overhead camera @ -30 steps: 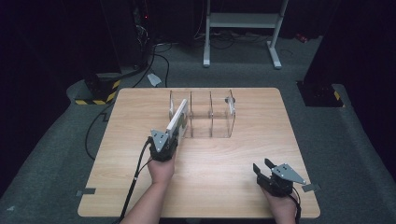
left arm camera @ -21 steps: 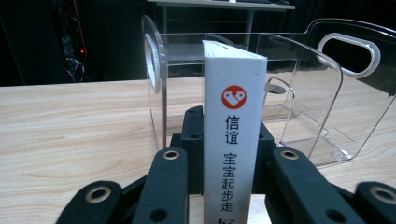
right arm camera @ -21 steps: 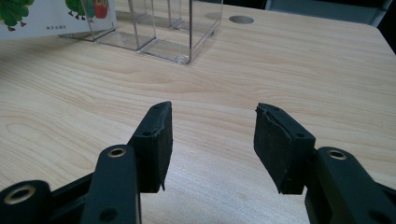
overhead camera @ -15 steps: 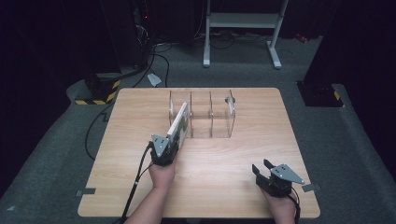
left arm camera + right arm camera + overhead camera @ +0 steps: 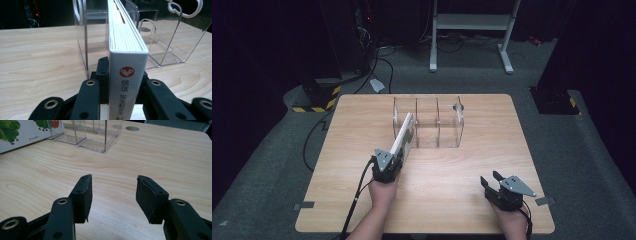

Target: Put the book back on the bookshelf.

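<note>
A thick white book stands on edge, its far end inside the left compartment of a clear acrylic rack at the table's middle. My left gripper is shut on the book's near end. In the left gripper view the black jaws clamp both covers of the book just behind its printed spine, with the rack's left wall beside it. My right gripper rests near the table's front right, open with nothing between its pads. Its view shows the book's illustrated cover and the rack far off.
The rack's middle and right compartments hold nothing. A round hole is in the tabletop behind the rack. Beyond the table are a white stand, cables and a yellow-black striped block on the floor.
My left gripper and the book have drawn back slightly toward the table's front edge. The right gripper has stayed put.
</note>
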{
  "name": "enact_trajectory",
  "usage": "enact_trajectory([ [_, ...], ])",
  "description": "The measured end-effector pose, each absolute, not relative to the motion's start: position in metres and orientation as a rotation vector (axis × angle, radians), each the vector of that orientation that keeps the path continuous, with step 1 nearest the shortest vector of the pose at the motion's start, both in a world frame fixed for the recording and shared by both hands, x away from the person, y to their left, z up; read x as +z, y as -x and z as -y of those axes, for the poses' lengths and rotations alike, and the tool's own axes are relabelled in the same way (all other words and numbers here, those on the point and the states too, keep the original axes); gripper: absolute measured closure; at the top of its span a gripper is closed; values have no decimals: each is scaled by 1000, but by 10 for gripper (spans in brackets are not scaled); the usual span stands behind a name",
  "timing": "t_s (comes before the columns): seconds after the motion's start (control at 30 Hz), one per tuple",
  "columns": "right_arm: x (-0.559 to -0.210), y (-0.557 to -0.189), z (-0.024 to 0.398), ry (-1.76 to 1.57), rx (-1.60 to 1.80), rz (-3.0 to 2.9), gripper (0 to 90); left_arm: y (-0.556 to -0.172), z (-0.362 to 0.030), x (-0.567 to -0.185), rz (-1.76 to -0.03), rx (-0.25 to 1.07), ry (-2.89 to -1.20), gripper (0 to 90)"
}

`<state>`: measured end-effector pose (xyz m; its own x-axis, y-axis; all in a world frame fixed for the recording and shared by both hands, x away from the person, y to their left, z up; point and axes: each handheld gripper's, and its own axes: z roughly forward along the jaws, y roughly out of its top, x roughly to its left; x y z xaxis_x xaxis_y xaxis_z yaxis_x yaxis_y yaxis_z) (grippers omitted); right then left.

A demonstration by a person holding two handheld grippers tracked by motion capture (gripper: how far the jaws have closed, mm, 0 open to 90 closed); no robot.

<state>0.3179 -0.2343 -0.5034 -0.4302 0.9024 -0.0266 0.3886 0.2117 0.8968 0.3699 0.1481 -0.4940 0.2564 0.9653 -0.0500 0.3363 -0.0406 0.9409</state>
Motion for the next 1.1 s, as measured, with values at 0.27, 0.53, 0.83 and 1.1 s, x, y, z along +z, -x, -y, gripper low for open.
enact_trajectory([
  [0.27, -504, -318, 235, -1197, 1177, -1925, 470, -368, -150, -492, -1254, 804, -1601, 730],
  [0.53, -503, -317, 233, -1193, 1179, -1924, 470, -367, -151, -487, -1258, 798, -1610, 685],
  [0.83, -503, -317, 233, -1189, 1178, -1924, 470, -367, -150, -479, -1241, 813, -1610, 670],
  [1.1, -501, -316, 232, -1180, 1181, -1923, 469, -370, -146, -472, -1278, 826, -1612, 750],
])
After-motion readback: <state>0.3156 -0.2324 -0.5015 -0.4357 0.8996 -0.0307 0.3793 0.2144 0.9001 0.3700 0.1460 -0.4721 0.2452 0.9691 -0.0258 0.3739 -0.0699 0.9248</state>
